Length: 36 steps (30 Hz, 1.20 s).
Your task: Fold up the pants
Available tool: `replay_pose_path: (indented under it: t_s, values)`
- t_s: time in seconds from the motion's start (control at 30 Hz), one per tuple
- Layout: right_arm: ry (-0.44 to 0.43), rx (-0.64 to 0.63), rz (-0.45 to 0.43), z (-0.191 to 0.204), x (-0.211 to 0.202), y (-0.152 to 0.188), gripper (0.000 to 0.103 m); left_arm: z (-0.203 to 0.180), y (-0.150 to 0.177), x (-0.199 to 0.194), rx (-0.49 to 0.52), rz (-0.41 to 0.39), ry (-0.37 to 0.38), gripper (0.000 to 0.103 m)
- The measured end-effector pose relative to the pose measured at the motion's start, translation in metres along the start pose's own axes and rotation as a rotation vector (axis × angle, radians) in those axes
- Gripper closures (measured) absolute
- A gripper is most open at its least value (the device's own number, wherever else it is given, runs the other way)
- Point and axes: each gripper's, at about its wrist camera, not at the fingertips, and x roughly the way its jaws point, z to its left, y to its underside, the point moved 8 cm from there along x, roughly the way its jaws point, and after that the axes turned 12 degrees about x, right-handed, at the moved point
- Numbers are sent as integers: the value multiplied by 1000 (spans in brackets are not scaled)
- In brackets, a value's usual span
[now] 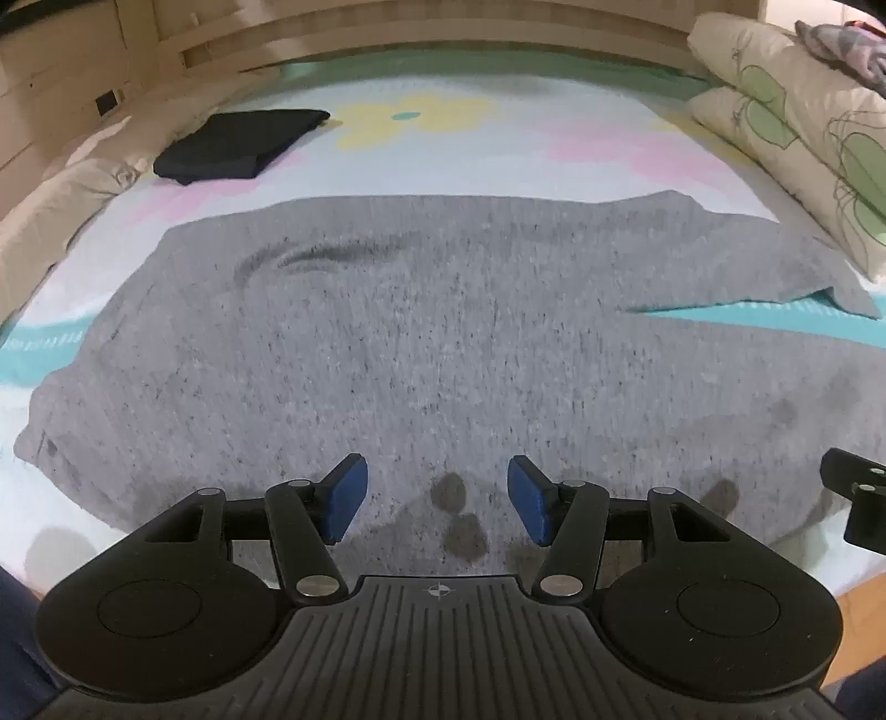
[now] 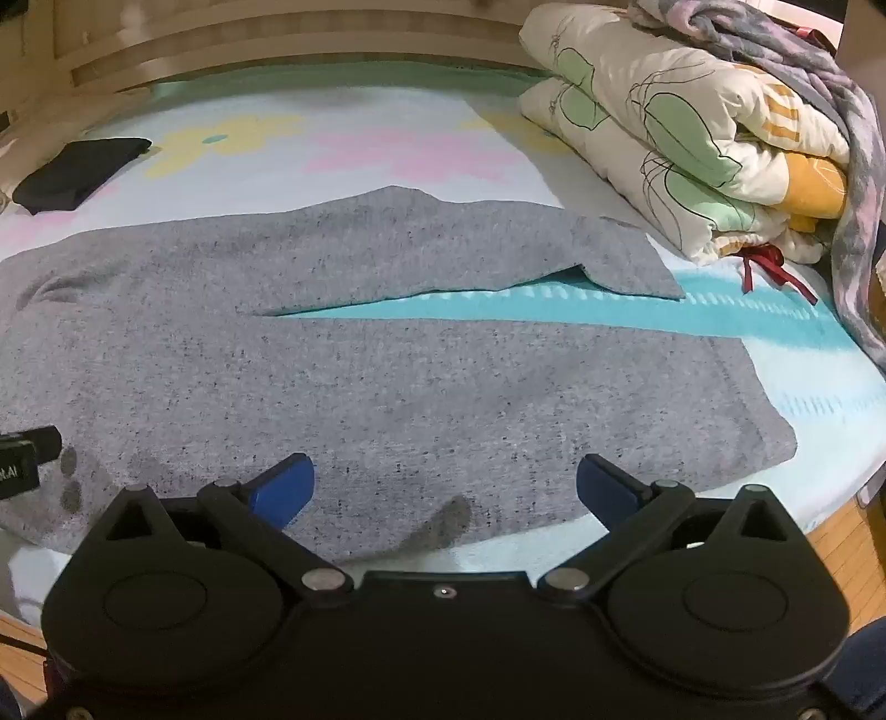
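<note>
Grey speckled pants (image 1: 421,343) lie spread flat on the bed, waist to the left, two legs running right with a gap between them. They also fill the right wrist view (image 2: 387,387). My left gripper (image 1: 437,501) is open and empty, low over the near edge of the pants by some dark spots. My right gripper (image 2: 446,487) is open wide and empty, over the near leg's front edge. Part of the right gripper shows at the right edge of the left wrist view (image 1: 855,498).
A folded black garment (image 1: 238,144) lies at the back left of the bed. A folded floral quilt (image 2: 692,138) with a grey-purple blanket (image 2: 819,83) on top sits at the right. A wooden headboard (image 1: 443,27) runs along the back. Wooden floor (image 2: 841,543) shows by the bed's near edge.
</note>
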Motion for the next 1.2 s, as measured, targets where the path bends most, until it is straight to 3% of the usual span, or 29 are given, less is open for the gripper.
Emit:
replay_pose_path:
  t_s: [0.87,1.03,1.2]
  values:
    - [-2,-5,1,9,7,0,2,-6,0,8,-5,36,32,48]
    - [-8,-6,-1,8,6,0,2,-7,1,8,-14,36,45,58]
    - [-12,-10,-3,8,4,-1,2,-9,2,7,-32,42,69,59]
